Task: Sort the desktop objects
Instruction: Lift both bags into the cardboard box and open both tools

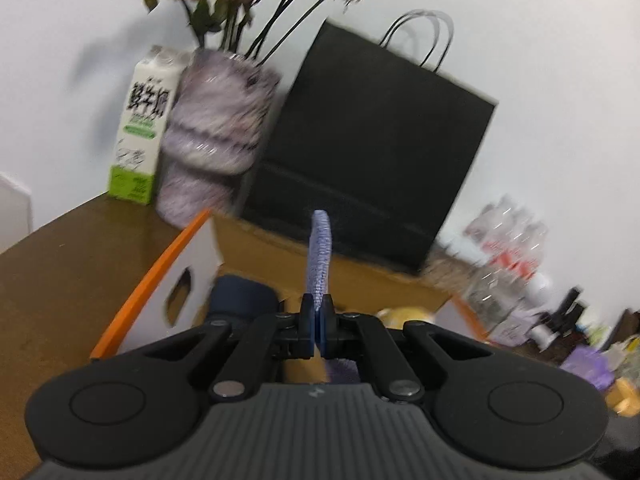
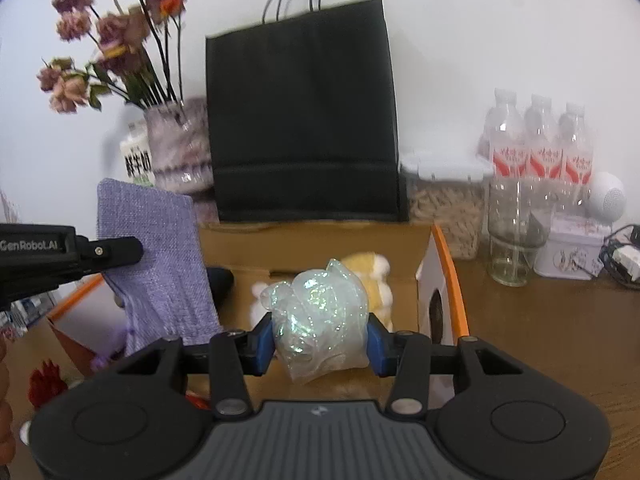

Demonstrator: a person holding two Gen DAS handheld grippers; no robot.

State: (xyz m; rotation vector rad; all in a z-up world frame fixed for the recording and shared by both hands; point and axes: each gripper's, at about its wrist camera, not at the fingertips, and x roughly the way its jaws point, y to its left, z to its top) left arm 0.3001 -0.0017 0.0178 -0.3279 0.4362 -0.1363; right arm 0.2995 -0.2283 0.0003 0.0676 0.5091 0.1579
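Wooden desk (image 2: pixel 560 340), bearing everything else. At the back, against the white wall, a black paper bag (image 2: pixel 302 112) stands upright; to its left a vase of dried flowers (image 2: pixel 180 144) and a milk carton (image 1: pixel 140 132); to its right a lidded container (image 2: pixel 444 196), three water bottles (image 2: pixel 540 152) and an empty glass (image 2: pixel 516 232). In front of the bag, an open cardboard box (image 2: pixel 320 244) with orange-edged white flaps holds a yellow-and-white plush toy (image 2: pixel 372 280) and a dark object I cannot identify.

My left gripper (image 1: pixel 317 312) points slightly downward over the box, its jaws pressed together on the edge of a flat purple woven pouch (image 2: pixel 160 264), which stands on edge above the box's left side; in my own view, rolled to one side, the pouch appears as a thin strip.

My right gripper (image 2: pixel 320 338) points slightly downward at the box's near edge, jaws part-way apart and clamped on an iridescent crumpled bundle (image 2: pixel 320 312), held above the box opening, just in front of the plush toy.
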